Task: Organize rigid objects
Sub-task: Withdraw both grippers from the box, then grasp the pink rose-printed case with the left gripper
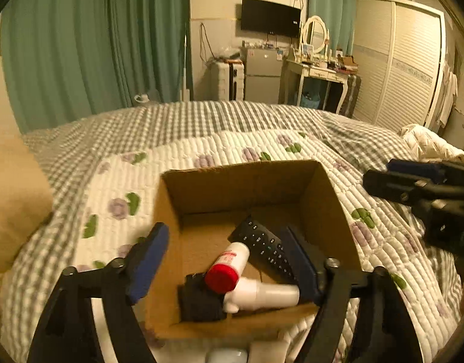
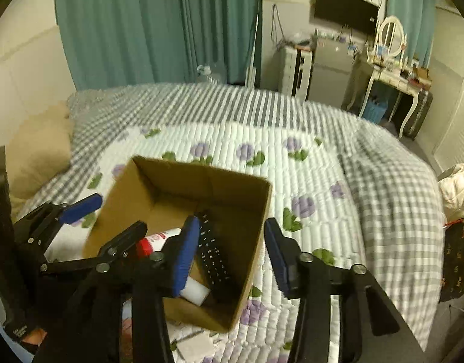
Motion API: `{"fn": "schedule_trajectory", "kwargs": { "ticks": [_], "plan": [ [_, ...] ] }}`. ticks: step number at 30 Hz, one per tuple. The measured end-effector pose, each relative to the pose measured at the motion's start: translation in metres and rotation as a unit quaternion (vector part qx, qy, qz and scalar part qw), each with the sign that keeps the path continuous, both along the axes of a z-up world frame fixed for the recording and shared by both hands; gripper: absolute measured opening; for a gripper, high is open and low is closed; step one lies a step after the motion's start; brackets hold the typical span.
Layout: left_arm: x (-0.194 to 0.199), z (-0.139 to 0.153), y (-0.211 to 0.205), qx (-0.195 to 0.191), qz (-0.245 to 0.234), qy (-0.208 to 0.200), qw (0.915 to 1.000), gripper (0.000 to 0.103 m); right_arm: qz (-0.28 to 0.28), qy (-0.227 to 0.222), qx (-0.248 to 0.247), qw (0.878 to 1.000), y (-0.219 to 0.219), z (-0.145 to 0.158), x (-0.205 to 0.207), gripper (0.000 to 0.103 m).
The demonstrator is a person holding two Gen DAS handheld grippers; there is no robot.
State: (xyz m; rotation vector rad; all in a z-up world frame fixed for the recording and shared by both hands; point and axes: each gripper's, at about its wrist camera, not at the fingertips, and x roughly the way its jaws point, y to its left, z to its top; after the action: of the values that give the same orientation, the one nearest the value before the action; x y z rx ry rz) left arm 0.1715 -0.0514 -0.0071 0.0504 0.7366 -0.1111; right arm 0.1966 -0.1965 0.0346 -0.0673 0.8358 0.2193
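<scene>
An open cardboard box (image 1: 241,168) (image 2: 201,168) sits on the quilted bed. Inside lie a black remote (image 1: 262,245) (image 2: 213,257), a white bottle with a red cap (image 1: 227,264) (image 2: 154,239), a second white bottle (image 1: 262,296) (image 2: 195,293) and a black item (image 1: 198,301). My left gripper (image 1: 225,260) (image 2: 106,224) hangs over the box's near side, open, its blue pads touching nothing. My right gripper (image 2: 232,255) (image 1: 413,187) is open too. It stands over the box's right wall with the remote below its left finger and holds nothing.
A beige pillow (image 1: 14,199) lies left of the box and a white jacket (image 1: 428,145) at the bed's right edge. A dark patterned cloth (image 2: 458,263) hangs at the right. A white item (image 1: 225,357) lies just before the box. A fridge, dressing table and wardrobe stand beyond the bed.
</scene>
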Motion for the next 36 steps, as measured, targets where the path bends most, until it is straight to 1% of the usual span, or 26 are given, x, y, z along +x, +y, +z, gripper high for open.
{"fn": "schedule_trajectory", "kwargs": {
  "ticks": [1,2,4,5,6,7,9,10,12,15,18,19,21,23,26,28,30,33,36],
  "plan": [
    [-0.006,0.004,0.003,-0.001,0.004,0.003,1.0000,0.087,0.002,-0.003,0.000,1.000,-0.001,0.005,-0.007,0.054],
    [-0.014,0.008,0.007,-0.003,0.011,0.006,0.9999,0.095,0.005,-0.005,0.001,1.000,-0.001,0.011,-0.016,0.058],
    [-0.032,0.016,0.016,-0.014,0.026,0.001,0.9996,0.103,0.007,-0.017,0.001,1.000,-0.002,0.025,-0.035,0.060],
    [-0.042,0.018,0.020,-0.017,0.032,-0.002,0.9993,0.103,0.008,-0.021,-0.001,1.000,-0.002,0.028,-0.043,0.064],
    [-0.049,0.021,0.023,-0.018,0.035,-0.002,0.9992,0.103,0.009,-0.028,-0.003,1.000,-0.002,0.034,-0.054,0.071],
    [-0.058,0.022,0.025,-0.016,0.038,-0.001,0.9992,0.103,0.011,-0.033,-0.004,0.999,-0.002,0.037,-0.063,0.075],
    [-0.073,0.022,0.028,-0.011,0.042,-0.002,0.9991,0.103,0.014,-0.047,-0.007,0.999,-0.003,0.043,-0.080,0.094],
    [-0.082,0.021,0.030,-0.008,0.044,-0.003,0.9990,0.103,0.016,-0.053,-0.012,0.998,-0.003,0.044,-0.089,0.097],
    [-0.093,0.015,0.033,-0.007,0.051,-0.002,0.9987,0.103,0.023,-0.061,-0.023,0.998,-0.003,0.040,-0.104,0.098],
    [-0.104,-0.006,0.035,-0.001,0.058,0.005,0.9983,0.103,0.038,-0.056,-0.033,0.997,-0.002,0.023,-0.118,0.099],
    [-0.111,-0.033,0.036,0.004,0.069,0.013,0.9975,0.103,0.040,-0.040,-0.037,0.998,-0.002,-0.006,-0.120,0.099],
    [-0.112,-0.045,0.035,0.004,0.069,0.021,0.9974,0.103,0.043,-0.030,-0.037,0.998,-0.002,-0.019,-0.118,0.099],
    [-0.111,-0.068,0.030,0.018,0.067,0.044,0.9966,0.103,0.046,-0.003,-0.039,0.998,0.000,-0.046,-0.112,0.099],
    [-0.112,-0.091,0.024,0.028,0.062,0.067,0.9954,0.103,0.050,0.013,-0.047,0.998,0.000,-0.067,-0.106,0.099],
    [-0.114,-0.112,0.015,0.013,0.045,0.097,0.9942,0.103,0.052,0.027,-0.068,0.996,0.005,-0.097,-0.097,0.099],
    [-0.115,-0.123,0.007,0.008,0.027,0.120,0.9924,0.103,0.054,0.042,-0.068,0.995,0.006,-0.114,-0.092,0.099],
    [-0.115,-0.133,-0.001,0.011,0.013,0.137,0.9904,0.103,0.058,0.056,-0.064,0.995,0.005,-0.124,-0.090,0.099],
    [-0.109,-0.146,-0.011,0.033,0.005,0.153,0.9877,0.102,0.055,0.062,-0.059,0.995,0.002,-0.130,-0.089,0.099],
    [-0.099,-0.157,-0.016,0.039,0.003,0.173,0.9841,0.089,0.054,0.069,-0.054,0.995,0.001,-0.133,-0.087,0.099]
  ]
}}
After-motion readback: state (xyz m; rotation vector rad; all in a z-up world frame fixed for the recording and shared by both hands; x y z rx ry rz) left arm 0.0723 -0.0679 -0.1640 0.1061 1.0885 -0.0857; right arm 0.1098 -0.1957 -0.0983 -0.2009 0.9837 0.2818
